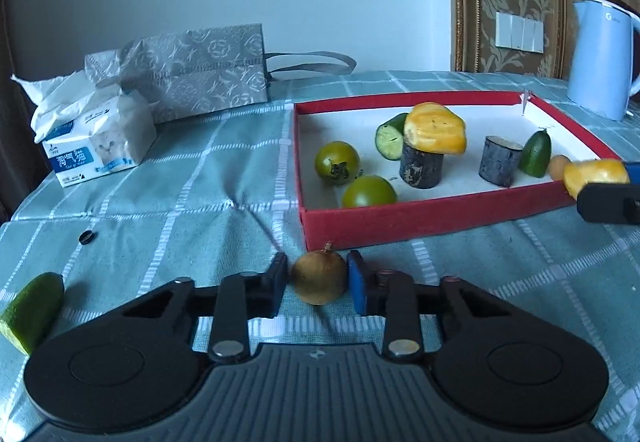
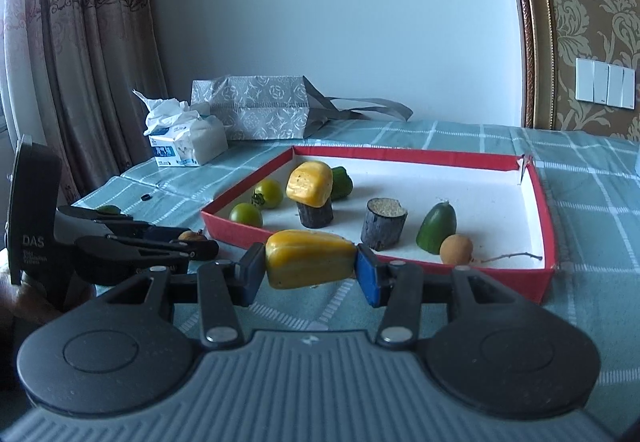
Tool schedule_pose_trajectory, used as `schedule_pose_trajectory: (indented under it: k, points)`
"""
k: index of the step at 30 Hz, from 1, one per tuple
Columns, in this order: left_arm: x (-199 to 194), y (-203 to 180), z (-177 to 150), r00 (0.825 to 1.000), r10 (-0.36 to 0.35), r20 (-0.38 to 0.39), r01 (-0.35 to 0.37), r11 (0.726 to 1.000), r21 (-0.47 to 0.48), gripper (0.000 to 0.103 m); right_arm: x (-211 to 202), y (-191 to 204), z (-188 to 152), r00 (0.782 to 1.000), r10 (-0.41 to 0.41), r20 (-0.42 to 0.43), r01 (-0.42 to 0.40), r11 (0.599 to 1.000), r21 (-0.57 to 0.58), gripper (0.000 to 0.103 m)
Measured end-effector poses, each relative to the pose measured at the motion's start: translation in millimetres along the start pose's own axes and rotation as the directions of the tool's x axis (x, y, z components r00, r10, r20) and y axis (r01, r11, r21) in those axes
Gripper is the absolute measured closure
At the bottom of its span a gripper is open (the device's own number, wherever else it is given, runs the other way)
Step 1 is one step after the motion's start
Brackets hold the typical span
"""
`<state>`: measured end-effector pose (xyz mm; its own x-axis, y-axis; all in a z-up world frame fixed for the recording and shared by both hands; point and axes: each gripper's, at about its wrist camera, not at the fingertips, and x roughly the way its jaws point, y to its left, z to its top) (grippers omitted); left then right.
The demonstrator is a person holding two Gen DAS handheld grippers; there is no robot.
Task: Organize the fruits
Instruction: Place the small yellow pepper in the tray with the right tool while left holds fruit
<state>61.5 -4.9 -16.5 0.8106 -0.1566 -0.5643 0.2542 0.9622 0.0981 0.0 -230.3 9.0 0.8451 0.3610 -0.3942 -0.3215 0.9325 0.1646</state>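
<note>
My left hand-held gripper (image 1: 319, 280) is pinching a small round brown fruit (image 1: 319, 278) between its black pad and its blue pad, low over the checked cloth of the worktop (image 1: 192, 210), just in front of the near wall of the red box (image 1: 400, 220). My right hand-held gripper (image 2: 311, 265) is clamped on a yellow fruit chunk (image 2: 310, 259), pads pressed to its two ends, in front of the box's near wall.

From the right wrist view I see the left tool off to my left, with a bit of a hand under it.

Inside the box, I count two green tomatoes (image 1: 337, 162) at the left end, one behind the other. Beside them a dark cylinder stump (image 1: 421, 167) stands upright with a second yellow chunk (image 1: 436, 133) resting on top, and a cut cucumber piece (image 1: 391, 140) lies just behind it. A second dark stump (image 1: 500, 161) stands further right, then a green cucumber end (image 1: 535, 154), and a second small brown fruit (image 2: 456, 250) near the front right corner with a thin twig (image 2: 508, 256) beside it.

Outside the box, one cucumber piece (image 1: 32, 312) lies on the cloth at the far left of the left wrist view, and a small black ring (image 1: 87, 237) sits further back. A tissue pack (image 1: 96, 146) and a grey patterned bag (image 1: 200, 78) stand near the wall, and a pale blue kettle (image 1: 600, 58) sits at the right.
</note>
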Motion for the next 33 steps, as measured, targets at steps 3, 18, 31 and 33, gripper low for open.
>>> schedule_pose_trajectory:
  k: [3, 18, 31, 33]
  points:
    - [-2, 1, 0, 1.0, 0.003, 0.001, -0.003, 1.0, -0.016, 0.076, -2, -1, 0, 1.0, -0.003, 0.009, 0.003, 1.0, 0.011, 0.057]
    - [-38, -35, 22, 0.982, 0.087, 0.168, -0.066, 0.99, -0.123, 0.076, -12, -14, 5, 0.985, -0.129, 0.115, 0.125, 0.991, 0.036, 0.057]
    - [-11, -41, 14, 0.993, 0.102, 0.066, -0.092, 0.986, -0.139, 0.076, -23, -32, 8, 0.958, -0.208, 0.197, 0.189, 0.976, 0.11, 0.057]
    - [-9, -38, 12, 0.993, 0.1, 0.056, -0.091, 0.985, -0.148, 0.076, -23, -33, 10, 0.957, -0.21, 0.2, 0.19, 0.975, 0.112, 0.057]
